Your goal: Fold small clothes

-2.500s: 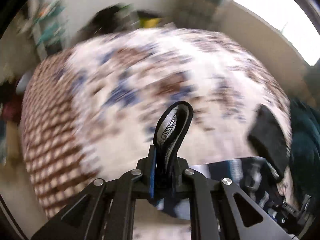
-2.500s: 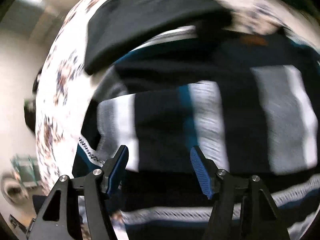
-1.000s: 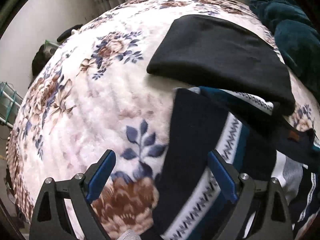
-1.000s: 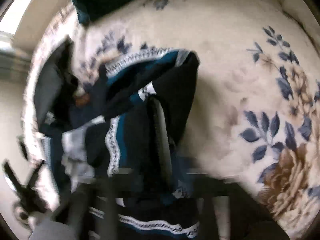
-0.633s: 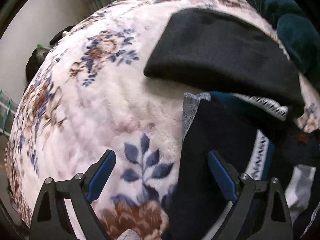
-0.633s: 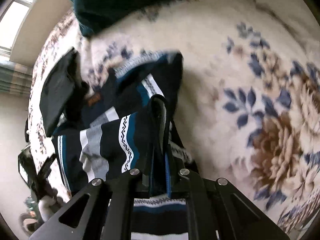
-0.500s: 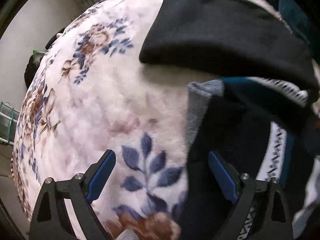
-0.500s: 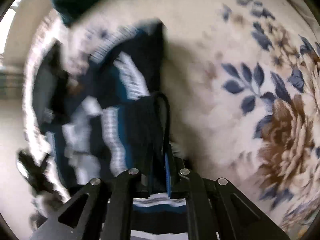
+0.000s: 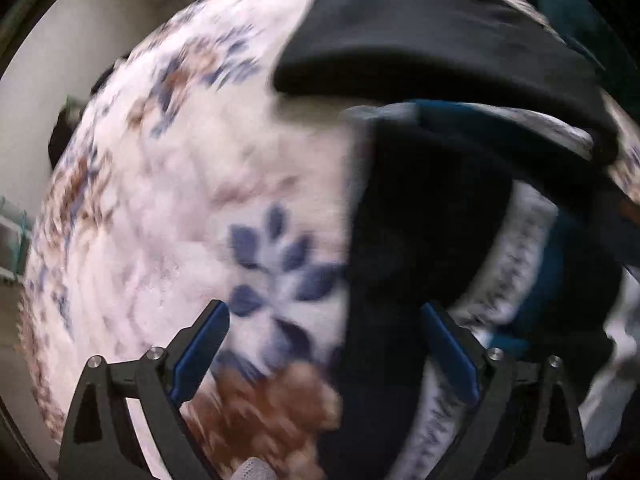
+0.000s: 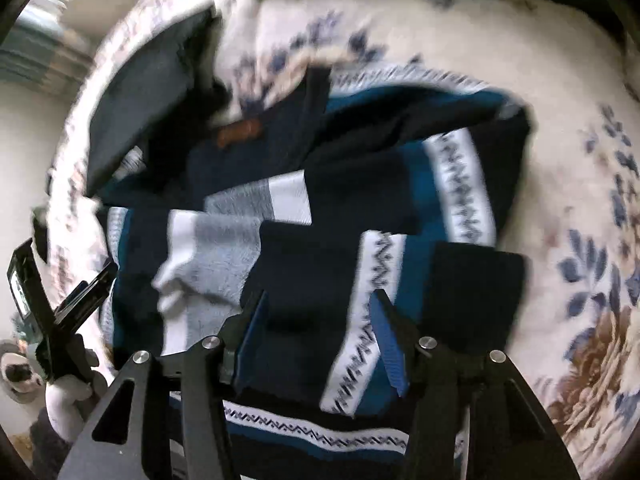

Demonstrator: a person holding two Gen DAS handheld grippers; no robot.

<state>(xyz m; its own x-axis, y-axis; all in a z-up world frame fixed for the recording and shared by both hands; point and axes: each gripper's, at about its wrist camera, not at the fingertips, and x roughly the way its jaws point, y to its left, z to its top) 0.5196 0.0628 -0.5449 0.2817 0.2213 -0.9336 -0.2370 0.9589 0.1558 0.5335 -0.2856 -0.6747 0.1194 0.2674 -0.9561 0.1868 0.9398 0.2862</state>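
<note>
— Looking at the right hand-held gripper (image 10: 320,332): jaws apart, nothing clamped, poised over a sleeve laid across the striped sweater (image 10: 288,216). Left hand-held gripper (image 9: 324,344) likewise spread wide, empty, straddling the sweater's dark edge on the floral blanket (image 9: 180,200).

— Noted. Risks?

— Judged likely to spring back unfolded, given the bulky knit; could also snag the black garment (image 9: 432,52) touching its far edge.

— Any writing?

— Spotted a brown patch (image 10: 238,134) near the collar; too blurred to read.
</note>
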